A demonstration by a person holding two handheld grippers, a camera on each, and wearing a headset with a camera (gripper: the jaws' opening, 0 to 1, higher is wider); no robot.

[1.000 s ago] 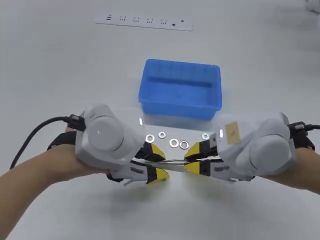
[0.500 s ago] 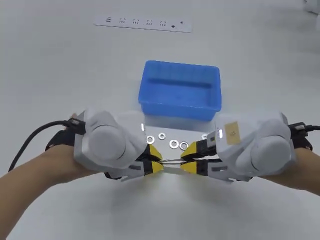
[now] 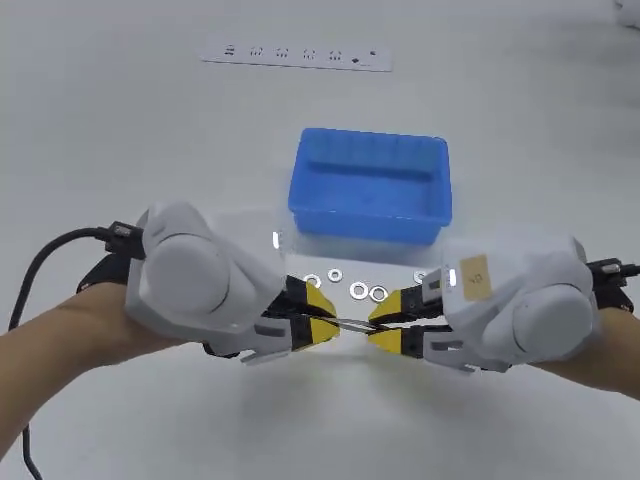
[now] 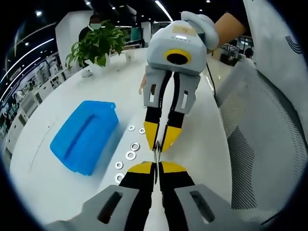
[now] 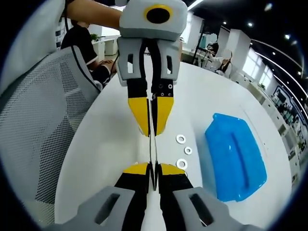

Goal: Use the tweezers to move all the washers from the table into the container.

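Tweezers (image 3: 352, 324) bridge the left claw (image 3: 325, 322) and right claw (image 3: 383, 328), pinched by both.

Slim metal tweezers (image 3: 354, 324), clamped level at both ends, sit near silver washers (image 3: 358, 291) scattered beside the blue container (image 3: 365, 213).

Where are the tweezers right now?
In the head view the tweezers bridge the left gripper and right gripper, both shut on them, just on the person's side of the washers near the blue container.
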